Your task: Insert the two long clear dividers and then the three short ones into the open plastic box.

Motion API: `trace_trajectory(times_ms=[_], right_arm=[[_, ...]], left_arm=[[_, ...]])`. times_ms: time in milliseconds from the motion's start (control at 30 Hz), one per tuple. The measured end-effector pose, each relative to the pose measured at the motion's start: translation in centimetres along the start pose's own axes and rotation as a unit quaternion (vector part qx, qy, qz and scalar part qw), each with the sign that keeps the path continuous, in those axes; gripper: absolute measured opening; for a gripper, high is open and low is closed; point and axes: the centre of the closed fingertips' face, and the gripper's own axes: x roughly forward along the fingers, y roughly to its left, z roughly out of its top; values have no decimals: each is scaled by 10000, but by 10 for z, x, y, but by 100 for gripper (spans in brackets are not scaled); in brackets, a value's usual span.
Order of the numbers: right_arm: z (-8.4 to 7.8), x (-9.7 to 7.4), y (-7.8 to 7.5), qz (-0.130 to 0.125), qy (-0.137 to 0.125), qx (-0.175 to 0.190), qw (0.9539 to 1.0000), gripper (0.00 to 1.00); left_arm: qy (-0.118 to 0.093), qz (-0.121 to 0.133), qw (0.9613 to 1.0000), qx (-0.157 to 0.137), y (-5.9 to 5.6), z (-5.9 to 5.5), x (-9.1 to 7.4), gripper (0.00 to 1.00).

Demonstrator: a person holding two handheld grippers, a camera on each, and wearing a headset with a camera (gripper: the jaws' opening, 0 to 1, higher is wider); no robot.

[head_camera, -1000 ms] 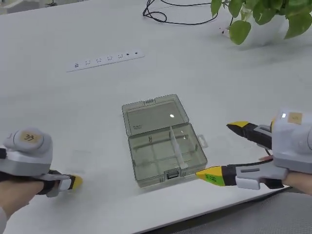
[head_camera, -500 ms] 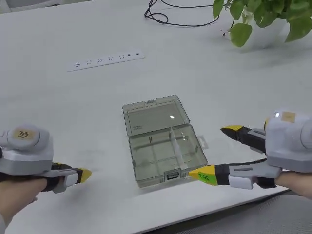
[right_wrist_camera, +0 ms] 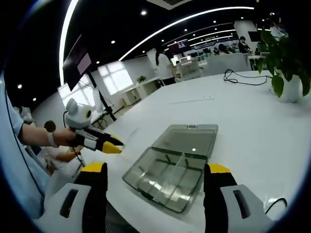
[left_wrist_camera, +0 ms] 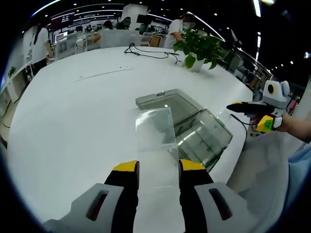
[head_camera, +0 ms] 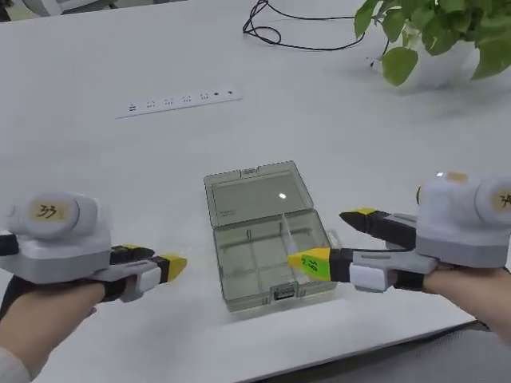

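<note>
The left hand-held gripper [left_wrist_camera: 159,167] is narrowed on a clear divider [left_wrist_camera: 154,127], near the left side of the open plastic box [head_camera: 275,296] on the counter [head_camera: 120,183]. The right hand-held gripper [head_camera: 331,237] gapes wide at the box's right edge. Beyond lie a power strip [head_camera: 177,101] and a plant [head_camera: 431,32].

— What moved just now?
— L gripper [head_camera: 168,263], w/ divider [left_wrist_camera: 154,127], slid right, nearer the box [head_camera: 226,271]. R gripper [head_camera: 333,237] came left: lower tip's over the box's front-right corner, was beside it a sec ago.
</note>
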Motion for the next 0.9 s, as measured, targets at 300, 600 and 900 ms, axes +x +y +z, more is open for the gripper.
trace_trajectory(times_ms=[300,600,900], right_arm=[[14,15,8,9,-56,80,10000,75],[22,36,19,91,-181,518,9985,59],[22,53,30,118,-12,819,9966,35]], left_arm=[[-274,-200,9994,-32,-25,11,8,30],[-569,-350,9976,-195,-48,15,15,30],[-773,-412,9954,-400,-60,17,17,30]])
